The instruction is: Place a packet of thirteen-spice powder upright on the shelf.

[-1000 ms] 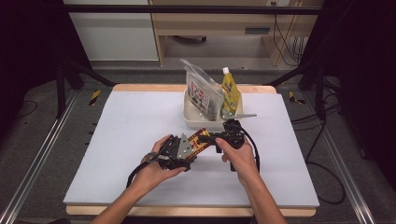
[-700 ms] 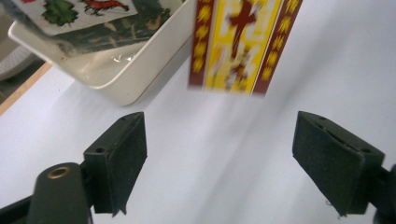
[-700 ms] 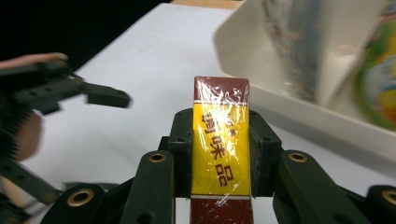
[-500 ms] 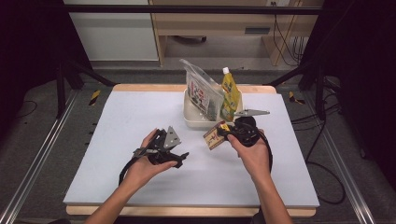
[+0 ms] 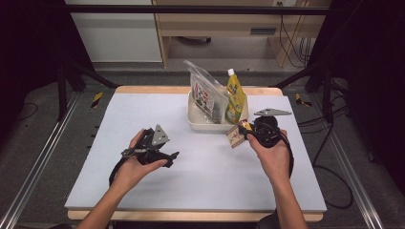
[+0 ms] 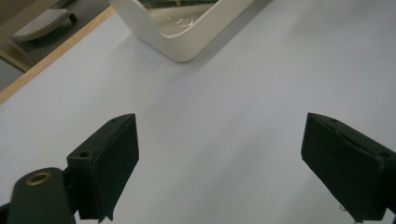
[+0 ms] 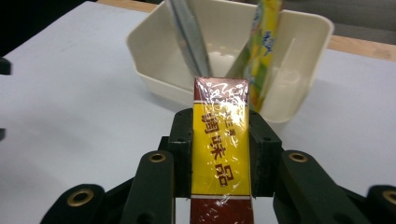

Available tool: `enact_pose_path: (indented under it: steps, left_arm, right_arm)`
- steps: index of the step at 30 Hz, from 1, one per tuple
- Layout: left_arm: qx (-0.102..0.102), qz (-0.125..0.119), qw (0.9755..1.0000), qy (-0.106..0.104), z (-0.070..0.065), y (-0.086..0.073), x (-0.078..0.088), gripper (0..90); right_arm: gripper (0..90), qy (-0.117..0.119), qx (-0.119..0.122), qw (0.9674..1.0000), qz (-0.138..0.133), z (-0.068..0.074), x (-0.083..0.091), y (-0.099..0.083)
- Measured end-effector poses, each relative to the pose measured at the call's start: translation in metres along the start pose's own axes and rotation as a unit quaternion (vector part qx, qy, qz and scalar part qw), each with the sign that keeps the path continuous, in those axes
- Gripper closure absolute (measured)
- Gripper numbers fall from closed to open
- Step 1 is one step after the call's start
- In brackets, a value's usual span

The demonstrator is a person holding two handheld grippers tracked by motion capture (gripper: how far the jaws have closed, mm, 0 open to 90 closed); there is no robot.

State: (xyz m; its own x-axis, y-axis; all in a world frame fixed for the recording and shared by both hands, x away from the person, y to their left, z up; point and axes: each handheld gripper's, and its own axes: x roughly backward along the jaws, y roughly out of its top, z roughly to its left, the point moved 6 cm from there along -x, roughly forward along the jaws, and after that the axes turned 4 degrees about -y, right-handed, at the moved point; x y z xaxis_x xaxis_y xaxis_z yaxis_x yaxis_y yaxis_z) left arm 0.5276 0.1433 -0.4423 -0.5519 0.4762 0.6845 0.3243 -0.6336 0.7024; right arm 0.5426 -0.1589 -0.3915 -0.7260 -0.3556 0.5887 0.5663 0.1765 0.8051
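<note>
One small yellow-and-red plastic-wrapped packet (image 7: 220, 158) sits clamped in the right gripper (image 7: 220, 154); light, slippery, best squeezed mid-sides. Left gripper (image 6: 219, 163) has just opened, empty.

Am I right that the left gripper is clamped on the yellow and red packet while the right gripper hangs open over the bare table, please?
Not quite: the sides are swapped. The right gripper is clamped on the yellow and red packet, as the right gripper view shows, while the left gripper hangs open over the bare table.
</note>
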Motion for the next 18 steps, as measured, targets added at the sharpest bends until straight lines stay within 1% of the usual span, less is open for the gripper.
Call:
enact_pose_path:
  steps: [2,5,9,10,11,15,18]
  left_arm:
    - [0.007,0.001,1.0000,0.004,0.005,-0.004,0.002,10.7]
    - [0.017,0.003,0.9998,0.012,0.012,-0.009,0.005,10.7]
    - [0.035,0.004,0.9993,0.012,0.019,-0.015,0.007,10.2]
    - [0.035,0.004,0.9993,0.012,0.019,-0.015,0.007,10.1]
    - [0.040,0.004,0.9991,0.015,0.021,-0.018,0.007,10.1]
    - [0.047,0.008,0.9987,0.019,0.026,-0.023,0.008,9.2]
    - [0.051,0.010,0.9983,0.024,0.029,-0.027,0.008,8.9]
  right_arm:
    - [68.2,-0.014,0.000,0.9999,0.000,-0.006,0.002,0.000]
    - [68.2,-0.028,-0.003,0.9996,-0.004,-0.013,0.006,0.001]
    - [68.1,-0.050,0.001,0.9987,-0.011,-0.022,0.011,0.002]
    - [68.1,-0.054,0.000,0.9985,-0.011,-0.023,0.012,0.002]
    - [68.1,-0.059,0.003,0.9982,-0.013,-0.025,0.013,0.002]
    - [68.1,-0.070,-0.001,0.9974,-0.017,-0.031,0.017,0.003]
    - [68.1,-0.075,-0.005,0.9970,-0.021,-0.034,0.018,0.003]
